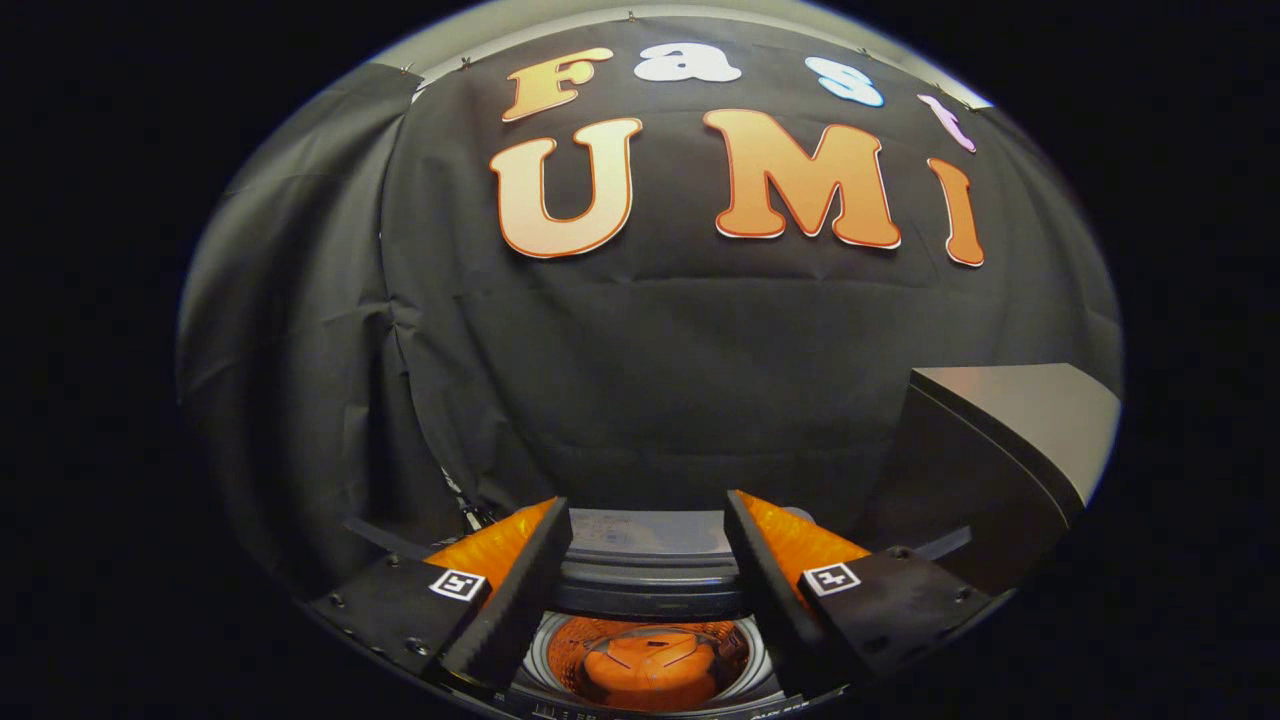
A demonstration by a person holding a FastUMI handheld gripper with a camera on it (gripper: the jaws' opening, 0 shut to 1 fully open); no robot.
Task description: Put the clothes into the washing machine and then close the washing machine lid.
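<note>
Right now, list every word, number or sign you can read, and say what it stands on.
Square markers on the fingers: coded patterns, no words.
Print on the washing machine front edge: too small to read.
Nothing else legible to report.
The gripper is open and empty above the washing machine.

Gripper [648,525] fingers spread wide, nothing between them, above open washer [650,590], orange drum [655,655] below the fingers, raised lid [1000,450] right of washer, black cloth wall [650,350] behind washer
</note>
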